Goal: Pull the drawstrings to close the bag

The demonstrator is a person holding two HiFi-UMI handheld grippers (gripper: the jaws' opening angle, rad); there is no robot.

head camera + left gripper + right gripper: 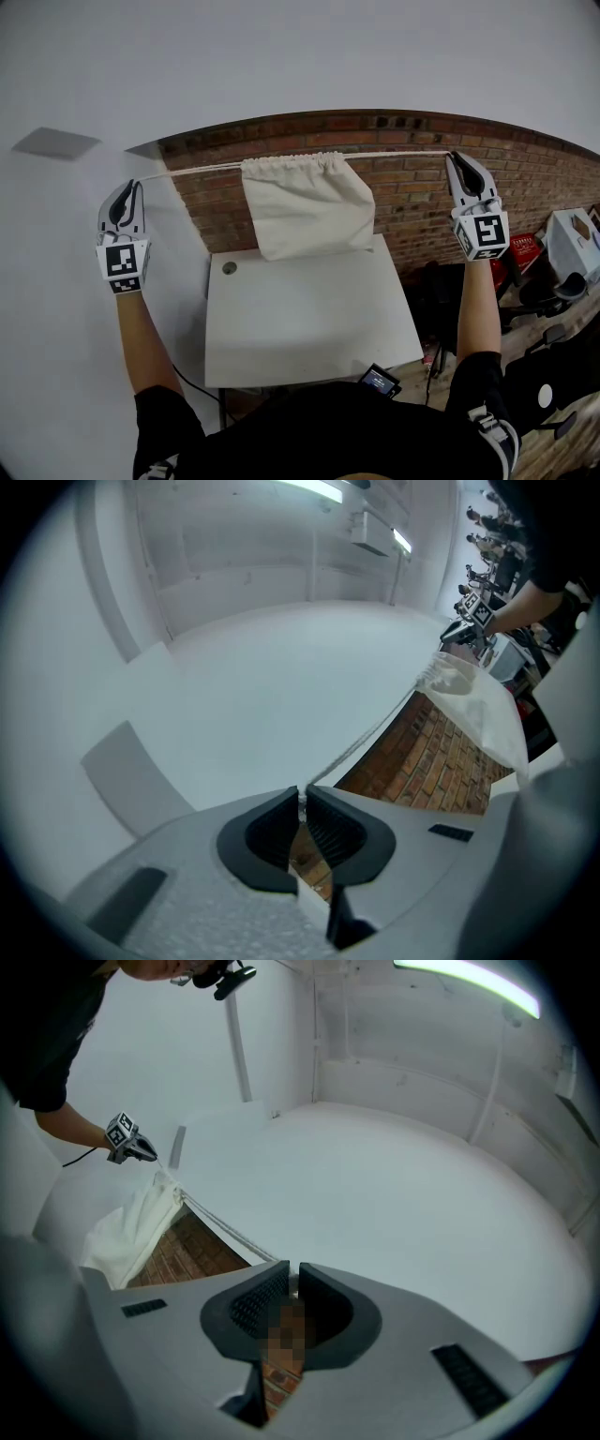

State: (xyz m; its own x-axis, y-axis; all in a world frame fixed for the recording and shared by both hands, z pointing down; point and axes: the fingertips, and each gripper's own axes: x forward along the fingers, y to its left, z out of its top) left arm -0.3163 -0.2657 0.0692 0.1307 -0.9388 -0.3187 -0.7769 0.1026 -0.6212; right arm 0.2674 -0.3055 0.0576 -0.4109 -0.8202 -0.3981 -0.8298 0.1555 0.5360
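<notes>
A cream cloth bag [306, 208] hangs in the air over the white table [309, 323], its gathered top strung on white drawstrings pulled taut to both sides. My left gripper [137, 185] is shut on the left drawstring [197, 170], held out wide at the left. My right gripper [454, 157] is shut on the right drawstring [403, 153] at the far right. In the left gripper view the drawstring [361, 742] runs from my gripper's tips [302, 791] to the bag [478, 705]. In the right gripper view the drawstring [220, 1224] leads from the gripper's tips [292, 1267] to the bag [136, 1227].
A brick wall [412, 202] stands behind the table. A dark device [379, 381] lies at the table's near edge. Boxes, a red item [522, 249] and chairs crowd the floor at the right. A white wall fills the left.
</notes>
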